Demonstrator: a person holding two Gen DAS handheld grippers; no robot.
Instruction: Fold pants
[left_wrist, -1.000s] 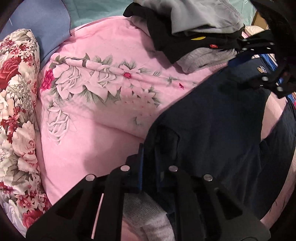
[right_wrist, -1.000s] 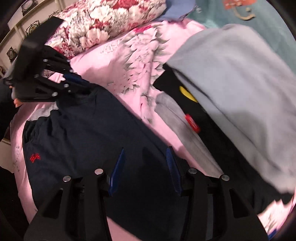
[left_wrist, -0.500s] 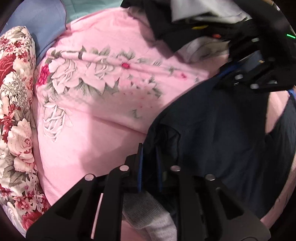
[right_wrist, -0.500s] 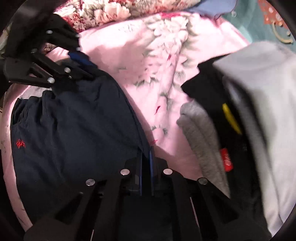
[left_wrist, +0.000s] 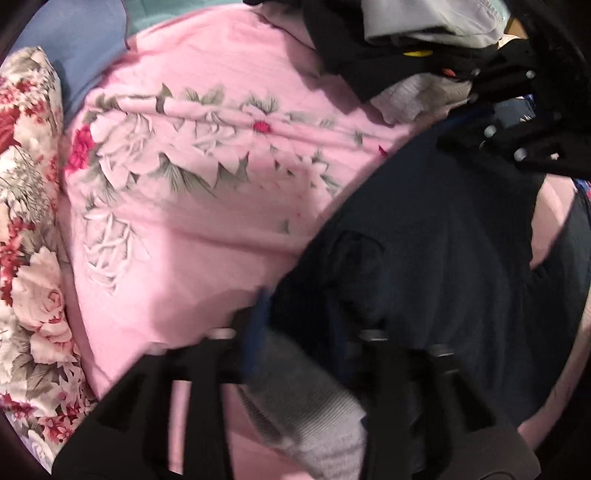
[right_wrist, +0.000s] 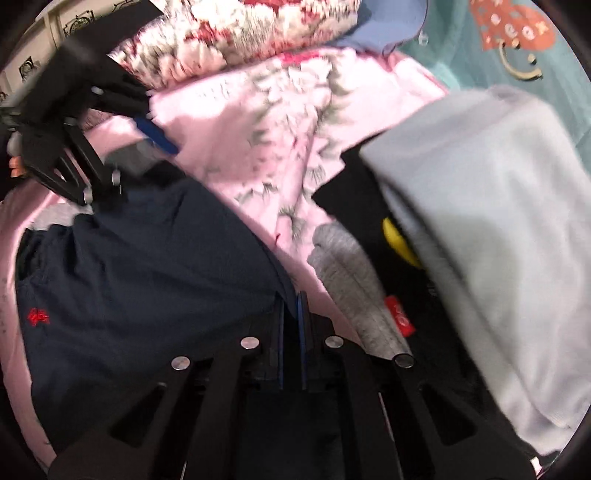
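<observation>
Right wrist view: right gripper (right_wrist: 291, 314) clamped on the pants (right_wrist: 147, 266) edge; left gripper (right_wrist: 147, 147), fingers spread, at their far corner on the pink sheet (right_wrist: 229, 122).

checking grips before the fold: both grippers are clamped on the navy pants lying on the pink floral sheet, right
Not quite. Only the right gripper is shut on the navy pants. The left gripper is open, its fingers spread around the fabric, as the left wrist view shows. The pants do lie on the pink floral sheet.
</observation>
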